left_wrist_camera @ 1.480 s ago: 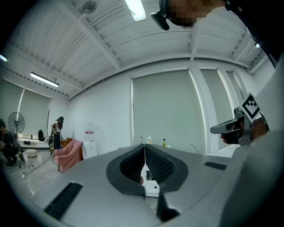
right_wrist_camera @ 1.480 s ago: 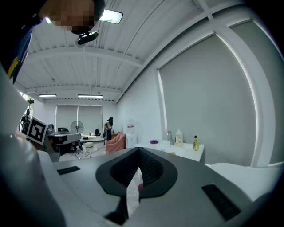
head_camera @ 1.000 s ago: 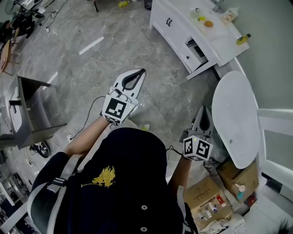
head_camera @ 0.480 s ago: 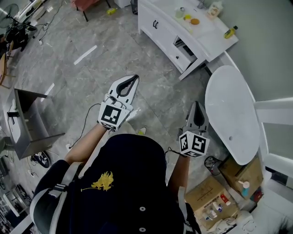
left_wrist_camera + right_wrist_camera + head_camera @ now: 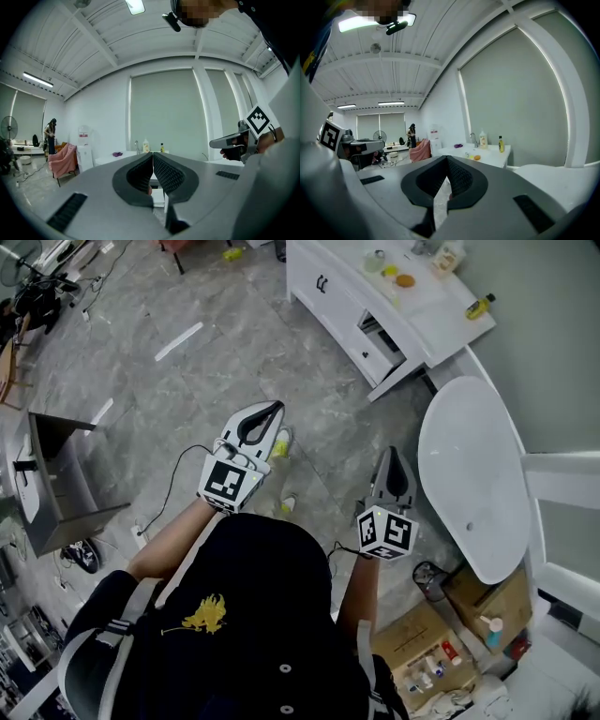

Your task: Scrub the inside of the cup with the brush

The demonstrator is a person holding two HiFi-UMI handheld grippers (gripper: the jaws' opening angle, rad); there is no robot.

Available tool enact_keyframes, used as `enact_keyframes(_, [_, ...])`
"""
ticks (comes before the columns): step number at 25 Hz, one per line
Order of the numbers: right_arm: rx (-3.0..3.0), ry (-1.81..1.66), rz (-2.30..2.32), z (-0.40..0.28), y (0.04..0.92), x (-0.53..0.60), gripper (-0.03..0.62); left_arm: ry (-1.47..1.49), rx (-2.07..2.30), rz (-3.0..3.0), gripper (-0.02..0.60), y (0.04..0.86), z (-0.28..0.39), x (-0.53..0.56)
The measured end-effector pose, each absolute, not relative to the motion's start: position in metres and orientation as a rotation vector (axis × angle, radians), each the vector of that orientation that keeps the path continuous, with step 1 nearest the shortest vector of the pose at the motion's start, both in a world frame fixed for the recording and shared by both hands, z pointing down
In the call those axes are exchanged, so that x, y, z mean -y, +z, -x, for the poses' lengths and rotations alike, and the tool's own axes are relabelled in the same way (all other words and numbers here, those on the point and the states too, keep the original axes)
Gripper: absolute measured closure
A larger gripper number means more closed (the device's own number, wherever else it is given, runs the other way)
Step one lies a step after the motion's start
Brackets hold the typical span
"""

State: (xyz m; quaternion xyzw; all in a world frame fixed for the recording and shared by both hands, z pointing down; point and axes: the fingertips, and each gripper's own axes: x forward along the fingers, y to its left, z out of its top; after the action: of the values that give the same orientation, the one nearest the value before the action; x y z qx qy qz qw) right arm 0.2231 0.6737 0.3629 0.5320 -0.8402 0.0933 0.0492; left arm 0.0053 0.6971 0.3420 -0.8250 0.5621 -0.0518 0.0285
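Left claw (image 5: 270,409) pressed together over grey floor (image 5: 187,381), right claw (image 5: 391,457) at its 4 o'clock, likewise closed, white tabletop (image 5: 441,306) at 1 o'clock

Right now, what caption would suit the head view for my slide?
Person on a grey floor holds left tongs and right tongs shut and empty, a white counter ahead.

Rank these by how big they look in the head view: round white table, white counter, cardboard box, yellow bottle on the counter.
1. Largest: round white table and white counter, alike; the frame edge cuts the counter off, so unranked.
2. cardboard box.
3. yellow bottle.
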Motion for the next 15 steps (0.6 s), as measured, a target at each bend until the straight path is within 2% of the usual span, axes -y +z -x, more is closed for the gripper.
enact_keyframes(10, [2.539, 0.256, -1.65, -0.225, 0.363, -0.598, 0.564, -0.117, -1.767, 2.542, 0.561, 0.35, 0.003, -0.614])
enact_keyframes(11, [2.545, 0.252, -1.645, -0.222, 0.362, -0.585, 0.474, -0.107, -1.771, 2.539, 0.523, 0.35, 0.007, -0.6])
enact_keyframes(12, [2.552, 0.246, -1.642, -0.218, 0.361, -0.572, 0.323, -0.11, -1.76, 2.541, 0.383, 0.352, 0.011, -0.587])
enact_keyframes(13, [2.553, 0.235, -1.648, -0.216, 0.359, -0.559, 0.263, -0.117, -1.746, 2.54, 0.282, 0.352, 0.014, -0.574])
enact_keyframes(15, [2.538, 0.21, -1.668, -0.21, 0.355, -0.53, 0.23, -0.139, -1.728, 2.53, 0.243, 0.352, 0.024, -0.543])
